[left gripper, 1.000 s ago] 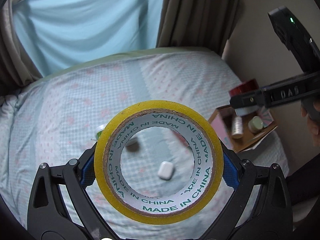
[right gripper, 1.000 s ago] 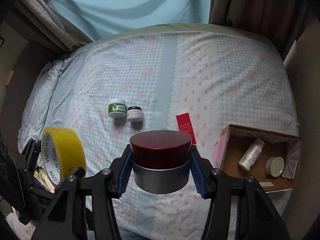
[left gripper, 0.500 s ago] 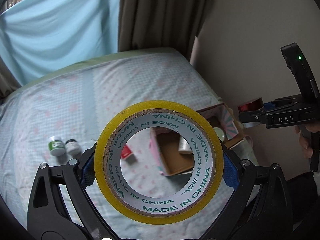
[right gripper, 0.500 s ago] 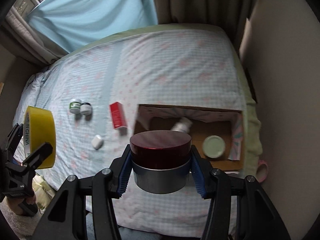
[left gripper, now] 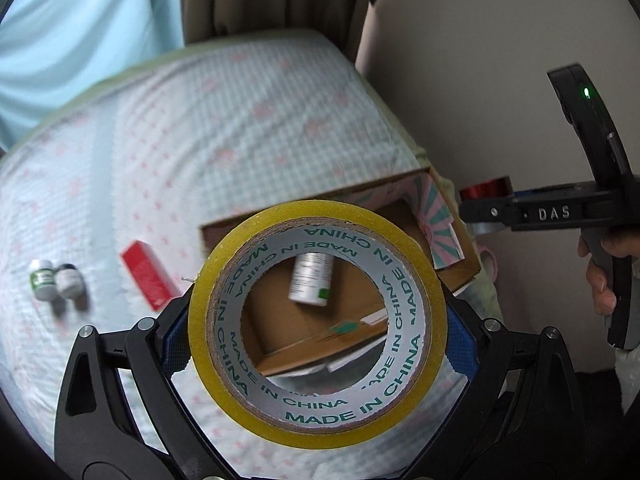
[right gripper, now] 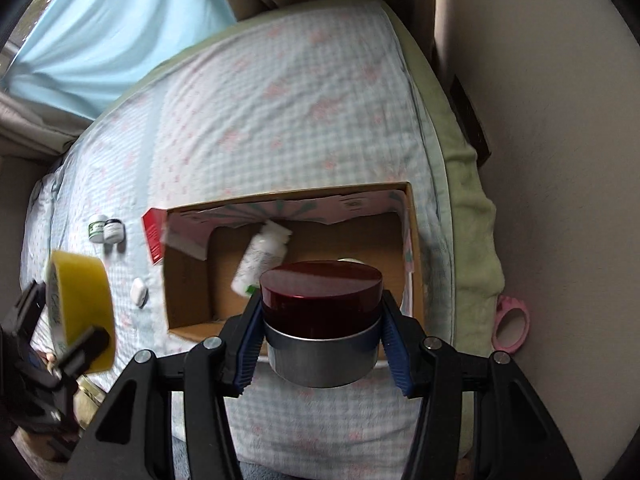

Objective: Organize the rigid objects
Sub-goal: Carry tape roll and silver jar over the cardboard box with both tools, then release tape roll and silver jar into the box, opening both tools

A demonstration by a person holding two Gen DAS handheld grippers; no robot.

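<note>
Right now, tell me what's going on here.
A person is tidying loose items off a bed into a cardboard box. The left gripper clamps a yellow tape roll; the right gripper clamps a red-lidded jar held above the box. A white bottle already lies inside. Two small jars, a red carton and a small white case are on the bedspread beside the box.
</note>
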